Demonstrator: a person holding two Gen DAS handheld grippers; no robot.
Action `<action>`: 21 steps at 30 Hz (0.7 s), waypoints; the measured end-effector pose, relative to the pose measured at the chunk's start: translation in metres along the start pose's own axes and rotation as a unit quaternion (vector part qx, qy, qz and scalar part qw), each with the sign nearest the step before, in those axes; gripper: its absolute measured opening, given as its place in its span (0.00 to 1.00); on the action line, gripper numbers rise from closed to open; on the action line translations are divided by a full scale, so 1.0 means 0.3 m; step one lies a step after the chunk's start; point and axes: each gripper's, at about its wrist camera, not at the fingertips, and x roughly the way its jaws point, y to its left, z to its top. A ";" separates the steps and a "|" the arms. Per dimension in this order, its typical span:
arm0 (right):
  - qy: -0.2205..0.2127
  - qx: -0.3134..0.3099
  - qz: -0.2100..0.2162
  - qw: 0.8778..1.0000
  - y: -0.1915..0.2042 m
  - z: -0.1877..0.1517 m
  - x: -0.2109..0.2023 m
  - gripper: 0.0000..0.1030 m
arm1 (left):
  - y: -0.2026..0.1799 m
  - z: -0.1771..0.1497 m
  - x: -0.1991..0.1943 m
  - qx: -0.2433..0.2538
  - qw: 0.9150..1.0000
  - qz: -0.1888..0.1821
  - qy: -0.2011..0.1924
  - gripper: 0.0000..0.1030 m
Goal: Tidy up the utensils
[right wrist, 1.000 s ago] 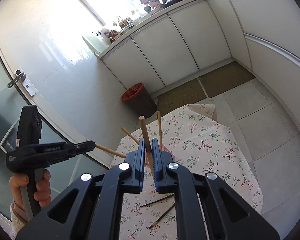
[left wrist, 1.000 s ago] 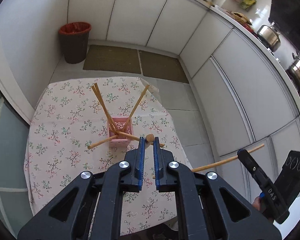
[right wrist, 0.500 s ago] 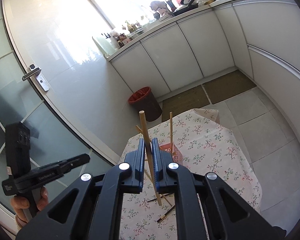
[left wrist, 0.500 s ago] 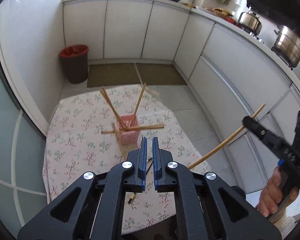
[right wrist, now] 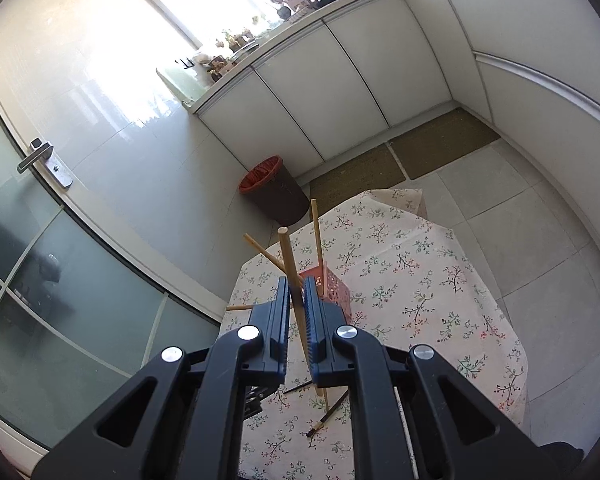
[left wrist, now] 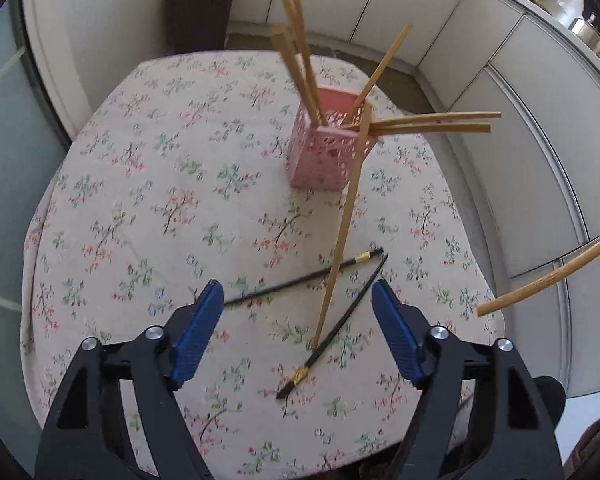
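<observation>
Two black chopsticks (left wrist: 306, 278) lie crossed on the flowered bench (left wrist: 140, 200), under the left claw (left wrist: 298, 312), whose jaws are opening with nothing held between them. One wooden chopstick (left wrist: 342, 236) leans tilted, its lower tip beside the black ones. Behind it the pink basket (left wrist: 326, 152) holds several wooden chopsticks. The right claw (right wrist: 297, 300) is closed on a wooden stick (right wrist: 290, 264).

1. The left gripper (left wrist: 296, 312), shut tight a moment ago, is opening its jaws wide with nothing pressed between them.
2. It now hangs much lower, close over the floral tablecloth (left wrist: 148, 184), above the two black chopsticks (left wrist: 300, 280) and the leaning bamboo chopstick (left wrist: 344, 224).
</observation>
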 end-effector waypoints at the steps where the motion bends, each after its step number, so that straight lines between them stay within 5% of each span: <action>1: 0.002 0.001 -0.002 1.000 -0.008 -0.001 0.007 0.09 | -0.025 0.007 0.015 0.020 1.000 0.003 -0.012 0.71; 4: 0.008 0.001 -0.007 1.000 -0.013 0.000 0.026 0.09 | -0.102 0.064 0.089 0.046 0.998 0.038 -0.009 0.71; 9: 0.005 -0.003 -0.016 1.000 -0.032 0.007 0.029 0.09 | -0.103 0.183 0.230 0.002 0.995 0.083 0.047 0.61; 15: 0.009 0.007 -0.021 1.000 -0.067 0.020 0.040 0.09 | -0.093 0.242 0.269 -0.013 0.996 0.073 0.052 0.60; 17: 0.013 0.008 -0.023 1.000 -0.067 0.018 0.049 0.09 | -0.100 0.260 0.280 -0.010 0.996 0.073 0.056 0.51; 19: 0.015 0.007 -0.024 1.000 -0.065 0.014 0.053 0.09 | -0.118 0.272 0.306 0.007 0.995 0.077 0.065 0.16; 21: 0.016 0.005 -0.025 1.000 -0.059 0.011 0.052 0.09 | -0.123 0.270 0.319 0.014 0.995 0.082 0.063 0.06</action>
